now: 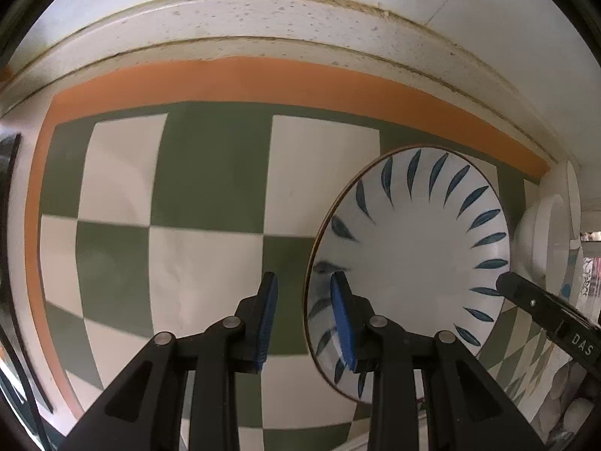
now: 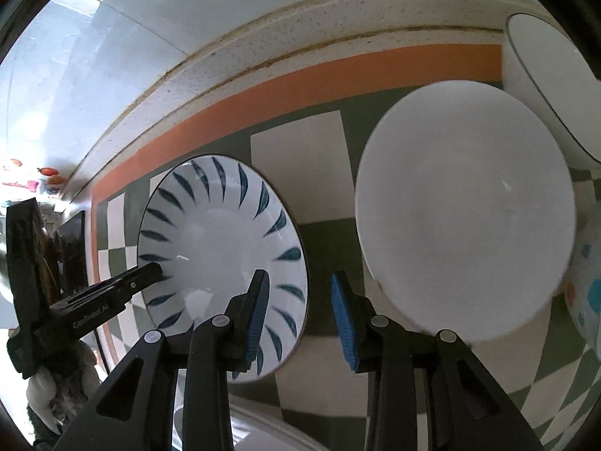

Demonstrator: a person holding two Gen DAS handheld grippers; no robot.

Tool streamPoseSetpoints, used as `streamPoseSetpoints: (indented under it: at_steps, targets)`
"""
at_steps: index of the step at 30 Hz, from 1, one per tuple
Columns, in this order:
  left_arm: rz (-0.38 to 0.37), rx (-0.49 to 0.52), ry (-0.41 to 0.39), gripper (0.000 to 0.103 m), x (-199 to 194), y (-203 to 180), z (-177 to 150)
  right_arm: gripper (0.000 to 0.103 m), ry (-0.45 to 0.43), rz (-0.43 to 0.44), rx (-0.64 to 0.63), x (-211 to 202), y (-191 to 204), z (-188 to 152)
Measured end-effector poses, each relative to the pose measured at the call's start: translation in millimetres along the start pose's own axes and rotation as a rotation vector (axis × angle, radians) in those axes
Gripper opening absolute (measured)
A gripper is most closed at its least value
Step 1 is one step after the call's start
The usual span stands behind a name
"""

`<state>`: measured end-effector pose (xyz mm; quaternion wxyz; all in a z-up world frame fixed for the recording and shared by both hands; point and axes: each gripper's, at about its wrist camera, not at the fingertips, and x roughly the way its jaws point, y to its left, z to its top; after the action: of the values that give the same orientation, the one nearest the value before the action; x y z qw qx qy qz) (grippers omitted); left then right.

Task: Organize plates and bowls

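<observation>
A white bowl with blue leaf strokes (image 1: 413,259) lies on the green-and-white checked mat (image 1: 210,173); it also shows in the right wrist view (image 2: 225,248). My left gripper (image 1: 306,308) is open, its right finger over the bowl's left rim, its left finger outside. My right gripper (image 2: 300,308) is open, its left finger over the bowl's right rim. A plain white bowl (image 2: 465,221) lies right of the patterned one, also seen in the left wrist view (image 1: 537,240).
Another white bowl (image 2: 544,86) stands at the back right. A dotted bowl (image 2: 586,282) is at the right edge. A white rim (image 2: 263,428) shows at the bottom. The mat's orange border (image 1: 263,79) meets a speckled white ledge (image 1: 263,15).
</observation>
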<state>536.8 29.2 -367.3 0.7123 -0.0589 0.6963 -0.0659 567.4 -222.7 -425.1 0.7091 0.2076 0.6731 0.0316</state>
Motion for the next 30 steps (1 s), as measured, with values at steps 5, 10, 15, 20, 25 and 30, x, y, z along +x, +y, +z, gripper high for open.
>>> streamPoseSetpoints:
  at_steps: [5, 10, 15, 20, 25, 30]
  targets:
    - [0.005, 0.041, -0.022, 0.016, 1, -8, 4, 0.009, -0.021, -0.054, -0.005, 7, 5, 7]
    - [0.008, 0.046, -0.029, 0.016, 0, -6, 1, 0.008, -0.033, -0.048, -0.013, 8, 4, 5]
    - [0.016, 0.039, -0.037, 0.016, -5, -2, -5, 0.008, -0.029, -0.038, -0.026, 7, 7, 2]
    - [0.005, 0.025, -0.061, 0.016, -18, -10, -8, 0.008, -0.045, -0.009, -0.031, -5, 10, -3]
    - [-0.008, 0.015, -0.089, 0.016, -41, -6, -12, 0.008, -0.068, 0.014, -0.05, -25, 19, -14]
    - [-0.01, 0.024, -0.102, 0.016, -64, -5, -27, 0.008, -0.086, 0.045, -0.058, -55, 21, -33]
